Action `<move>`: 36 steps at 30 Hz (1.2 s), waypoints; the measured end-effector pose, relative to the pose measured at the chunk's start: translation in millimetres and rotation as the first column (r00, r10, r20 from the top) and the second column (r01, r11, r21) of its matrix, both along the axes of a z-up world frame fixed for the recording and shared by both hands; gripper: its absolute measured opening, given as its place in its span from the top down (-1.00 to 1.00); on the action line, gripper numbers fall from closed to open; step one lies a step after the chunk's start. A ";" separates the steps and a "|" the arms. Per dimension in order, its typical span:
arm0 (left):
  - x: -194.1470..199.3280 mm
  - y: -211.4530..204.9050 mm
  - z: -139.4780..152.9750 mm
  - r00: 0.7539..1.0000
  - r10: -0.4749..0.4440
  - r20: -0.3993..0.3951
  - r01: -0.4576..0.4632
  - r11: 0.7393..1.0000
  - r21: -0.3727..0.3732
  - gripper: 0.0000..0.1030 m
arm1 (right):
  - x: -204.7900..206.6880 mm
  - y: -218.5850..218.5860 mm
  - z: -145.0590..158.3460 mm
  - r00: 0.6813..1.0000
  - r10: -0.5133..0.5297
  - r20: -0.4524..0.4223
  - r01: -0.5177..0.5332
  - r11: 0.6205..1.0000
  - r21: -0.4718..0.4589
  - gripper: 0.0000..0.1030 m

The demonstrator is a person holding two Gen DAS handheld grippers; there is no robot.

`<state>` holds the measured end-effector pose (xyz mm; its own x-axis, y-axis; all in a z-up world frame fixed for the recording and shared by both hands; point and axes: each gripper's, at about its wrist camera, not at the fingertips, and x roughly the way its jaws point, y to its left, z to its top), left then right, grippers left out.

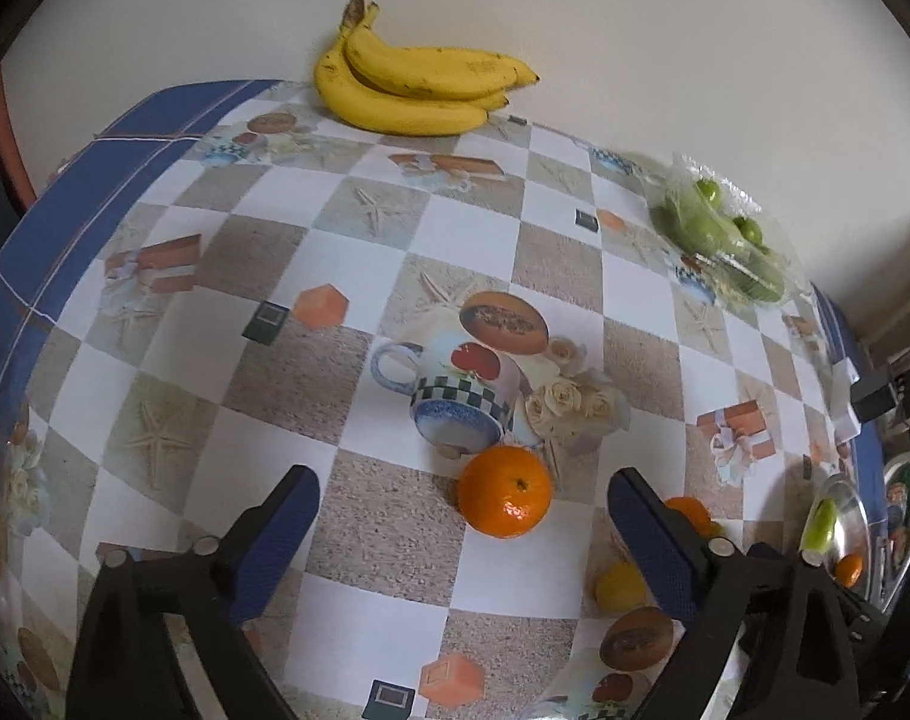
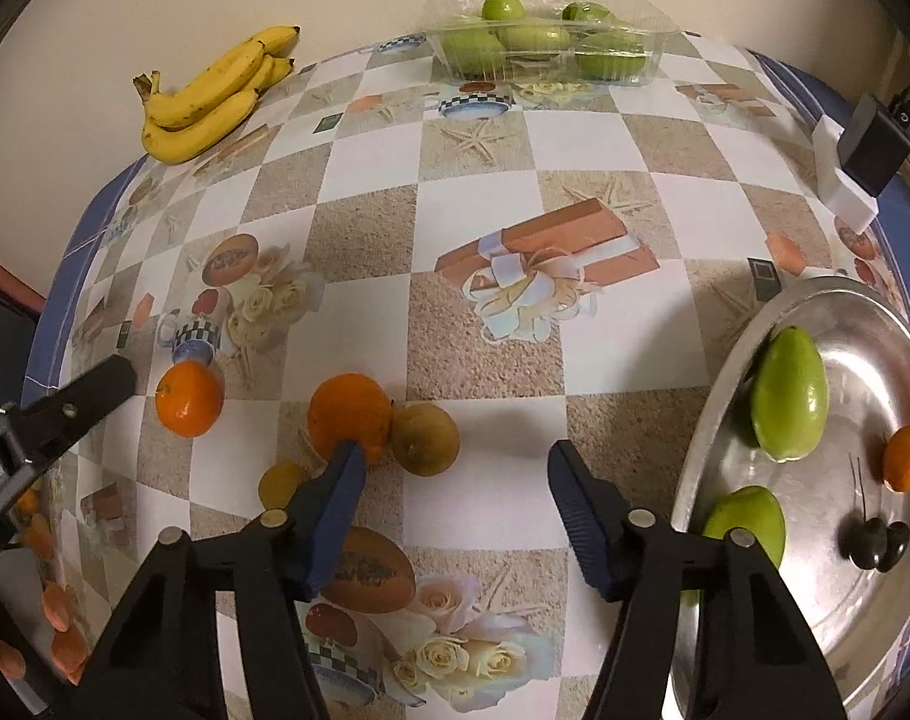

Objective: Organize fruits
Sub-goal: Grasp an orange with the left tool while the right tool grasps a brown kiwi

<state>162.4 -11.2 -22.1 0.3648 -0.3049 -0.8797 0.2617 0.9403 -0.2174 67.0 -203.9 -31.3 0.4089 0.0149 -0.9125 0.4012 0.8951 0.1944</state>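
My left gripper (image 1: 462, 483) is open and low over the table, with an orange mandarin (image 1: 505, 491) between its fingertips, nearer the right finger. The same mandarin (image 2: 189, 398) shows in the right wrist view beside the left gripper's finger (image 2: 92, 391). My right gripper (image 2: 452, 462) is open and empty. Ahead of it lie a bigger orange (image 2: 350, 415), a brownish-yellow round fruit (image 2: 425, 438) and a small yellow fruit (image 2: 281, 482). A metal tray (image 2: 887, 570) at the right holds two green mangoes (image 2: 790, 401), a small orange (image 2: 905, 457) and dark cherries (image 2: 875, 537).
A bunch of bananas (image 1: 410, 81) lies at the table's far edge by the wall. A clear plastic box of green fruit (image 2: 545, 36) stands at the back. A black and white block (image 2: 857, 156) sits at the right table edge. The patterned tablecloth (image 2: 473, 180) covers the table.
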 end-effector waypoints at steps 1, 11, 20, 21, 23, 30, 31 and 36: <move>0.4 -1.6 -1.7 1.000 -0.005 -0.005 0.005 1.000 0.001 -0.82 | 0.7 -0.4 0.3 1.000 0.001 0.002 -0.001 1.000 0.000 -0.16; 3.0 -15.0 -13.4 0.999 -0.028 -0.044 0.028 1.000 -0.008 -0.58 | 2.1 -4.8 -7.1 1.000 0.011 -0.019 -0.011 1.000 0.026 0.12; 3.8 -22.5 -19.1 0.998 -0.042 -0.055 0.042 0.999 -0.004 -0.36 | 7.9 -4.5 -8.4 1.000 0.010 -0.007 -0.010 1.000 0.019 0.23; 4.0 -23.2 -19.7 0.997 -0.043 -0.058 0.043 0.999 -0.004 -0.31 | 9.1 -4.6 -8.8 1.000 0.009 -0.006 -0.009 1.000 0.019 0.23; 4.5 -23.3 -20.4 0.997 -0.040 -0.062 0.040 0.999 -0.005 -0.22 | 11.2 -4.8 -9.7 1.000 0.009 -0.004 -0.009 1.000 0.022 0.24; 4.8 -25.0 -23.5 0.997 -0.040 -0.069 0.041 0.999 0.011 -0.04 | 16.3 -5.0 -12.1 1.000 0.016 0.006 -0.016 0.999 0.041 0.37; 4.8 -25.2 -24.1 0.997 -0.038 -0.070 0.039 0.999 0.017 -0.04 | 17.0 -4.3 -12.4 1.000 0.019 0.007 -0.019 0.999 0.041 0.39; 5.3 -25.4 -27.9 0.996 -0.033 -0.077 0.035 0.999 0.027 0.03 | 18.0 -3.8 -12.5 1.000 0.021 0.009 -0.021 0.999 0.040 0.45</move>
<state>167.7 -36.7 -50.0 0.2857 -0.2906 -0.9132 0.2772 0.9372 -0.2115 85.0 -207.7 -43.9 0.4156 0.0597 -0.9076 0.3807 0.8948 0.2332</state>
